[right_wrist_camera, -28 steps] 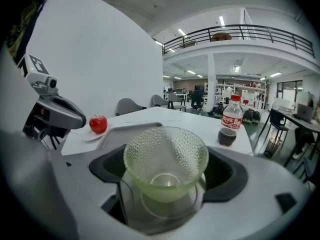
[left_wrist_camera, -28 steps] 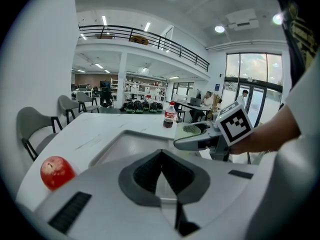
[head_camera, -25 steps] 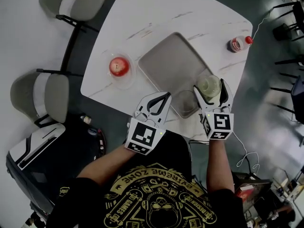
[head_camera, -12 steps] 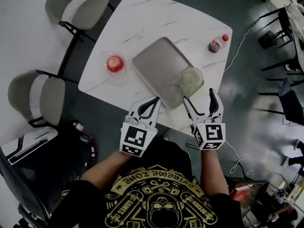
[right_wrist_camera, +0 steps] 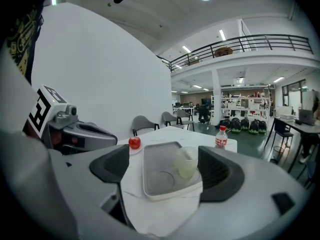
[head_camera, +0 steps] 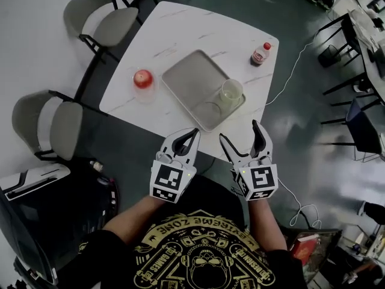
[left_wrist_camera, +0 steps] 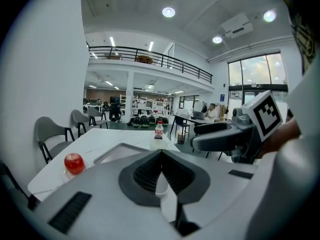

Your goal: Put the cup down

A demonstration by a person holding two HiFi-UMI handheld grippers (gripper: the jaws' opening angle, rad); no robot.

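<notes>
On the grey tray (head_camera: 187, 76), near its right corner, the cup (head_camera: 231, 91) stands upright, free of both grippers. Nearer the person, off the table (head_camera: 198, 32) edge, the right gripper (head_camera: 241, 133) hangs with its jaws spread wide and grasping nothing. Its own view frames the cup in the gap between them, but well beyond their tips. The left gripper (head_camera: 194, 133) hovers beside it, jaws clenched together on nothing. An apple (head_camera: 142, 77) sits left of the tray, and a bottle (head_camera: 260, 54) beyond the cup.
</notes>
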